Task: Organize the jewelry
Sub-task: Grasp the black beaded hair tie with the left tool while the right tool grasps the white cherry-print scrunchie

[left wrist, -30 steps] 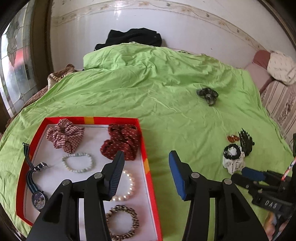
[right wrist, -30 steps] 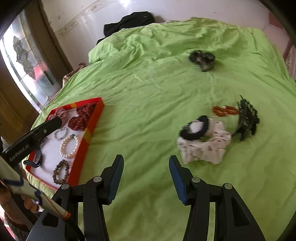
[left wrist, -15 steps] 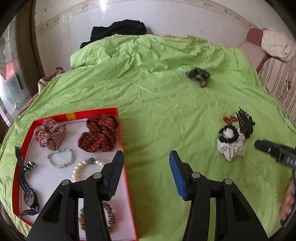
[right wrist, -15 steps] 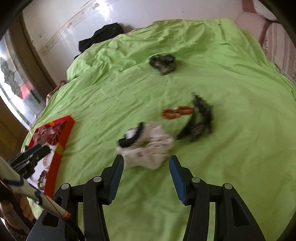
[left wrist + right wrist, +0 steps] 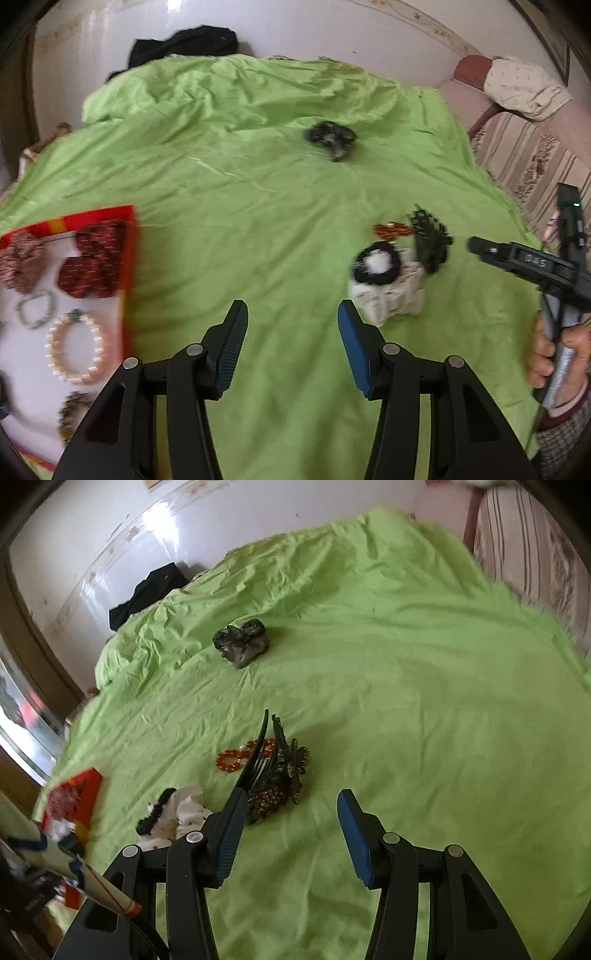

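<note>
Both tools, left (image 5: 291, 343) and right (image 5: 291, 834), hover about half open over the bed (image 5: 424, 701), holding nothing. The dark comb (image 5: 275, 779) lies mid-bed, just ahead of the right tool's left finger — light, stiff, its teeth likely brittle; best pinched across its decorated spine. A bead bracelet (image 5: 240, 757) touches it; the tray (image 5: 127, 258) sits at the bed's left edge.

Rumpled green bedsheet (image 5: 258, 206) filling the middle, black garment (image 5: 184, 46) at eleven o'clock against glossy white wall (image 5: 314, 33), striped sofa (image 5: 517, 155) at two o'clock.
</note>
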